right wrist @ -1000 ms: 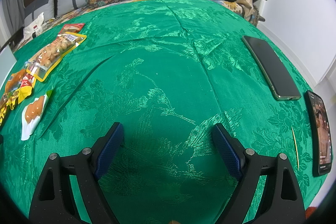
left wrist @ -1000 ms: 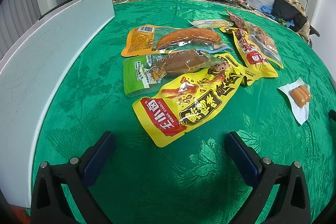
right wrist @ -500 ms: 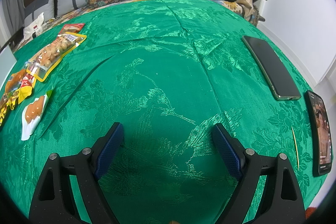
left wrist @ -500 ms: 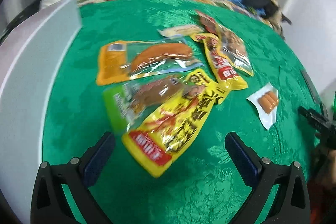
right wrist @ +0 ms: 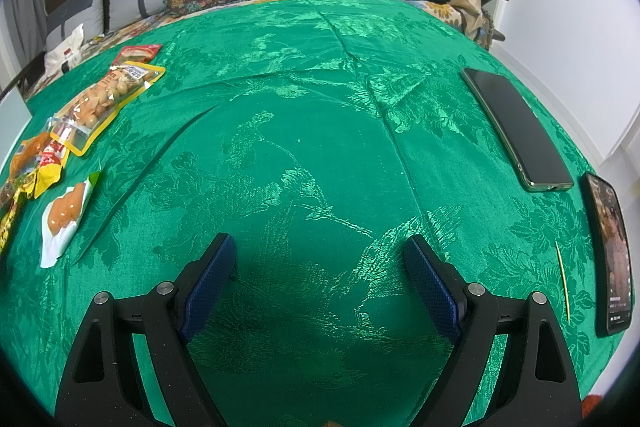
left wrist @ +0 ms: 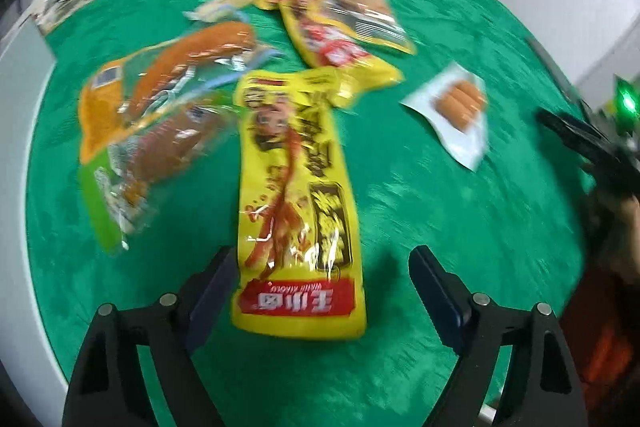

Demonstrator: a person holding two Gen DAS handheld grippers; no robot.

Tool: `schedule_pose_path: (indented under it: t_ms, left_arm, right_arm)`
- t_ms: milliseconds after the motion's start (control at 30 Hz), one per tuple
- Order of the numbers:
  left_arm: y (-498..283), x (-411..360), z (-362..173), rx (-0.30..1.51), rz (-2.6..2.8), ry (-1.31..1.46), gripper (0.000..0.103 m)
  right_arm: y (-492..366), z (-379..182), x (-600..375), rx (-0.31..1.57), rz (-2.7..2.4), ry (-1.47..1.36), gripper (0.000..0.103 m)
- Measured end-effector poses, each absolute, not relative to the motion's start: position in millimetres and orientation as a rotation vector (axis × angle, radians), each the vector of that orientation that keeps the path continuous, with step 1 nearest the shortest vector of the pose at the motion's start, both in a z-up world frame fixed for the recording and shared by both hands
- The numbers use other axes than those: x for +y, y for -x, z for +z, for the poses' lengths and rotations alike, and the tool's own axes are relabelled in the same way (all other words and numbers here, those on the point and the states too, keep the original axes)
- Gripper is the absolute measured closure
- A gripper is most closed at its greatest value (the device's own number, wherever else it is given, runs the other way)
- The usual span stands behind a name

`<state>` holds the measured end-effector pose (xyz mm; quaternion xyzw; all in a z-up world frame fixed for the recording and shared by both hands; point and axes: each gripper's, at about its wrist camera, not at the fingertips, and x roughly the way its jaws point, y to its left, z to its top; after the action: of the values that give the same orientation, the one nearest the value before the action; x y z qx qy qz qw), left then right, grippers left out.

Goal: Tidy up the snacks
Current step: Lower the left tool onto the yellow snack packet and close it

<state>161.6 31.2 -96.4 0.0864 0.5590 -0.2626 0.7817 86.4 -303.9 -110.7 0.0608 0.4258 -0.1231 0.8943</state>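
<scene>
Several snack packs lie on a green tablecloth. A long yellow pack with a red end lies lengthwise, its near end between the fingers of my open left gripper. To its left lie a green pack and an orange pack. Behind are a yellow-red pack and a small white sausage pack. My right gripper is open and empty over bare cloth; the sausage pack and a nut pack show at its far left.
A white board runs along the table's left edge. Two phones and a toothpick lie at the right edge. The other gripper's dark body shows at the right of the left wrist view. A sofa with clothes stands behind.
My left gripper has moved forward and turned right, so the yellow pack's red end now lies between its fingers. The view is motion-blurred. The right gripper has not moved.
</scene>
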Motion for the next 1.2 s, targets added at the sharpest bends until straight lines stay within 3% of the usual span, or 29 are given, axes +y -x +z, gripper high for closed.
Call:
schedule_pose_path:
  t_ms: [500, 567, 667, 900, 1200]
  left_arm:
    - [-196, -10, -106, 1.182, -0.369, -0.222, 0.016]
    - [-196, -8, -106, 1.171, -0.357, -0.218, 0.021]
    - [-188, 2, -99, 1.142, -0.324, -0.187, 0.049]
    - [-151, 30, -90, 1.121, -0.253, -0.095, 0.055]
    - [-103, 69, -98, 1.071, -0.076, -0.059, 0.053]
  right_arm:
    - [-86, -111, -304, 0.883, -0.256, -0.126, 0.014]
    - [-86, -111, -304, 0.883, -0.256, -0.126, 0.014]
    - [-86, -111, -304, 0.883, -0.256, -0.126, 0.014]
    - [-86, -111, -304, 0.884, -0.257, -0.126, 0.014]
    - [-86, -111, -304, 0.884, -0.257, -0.126, 0.014]
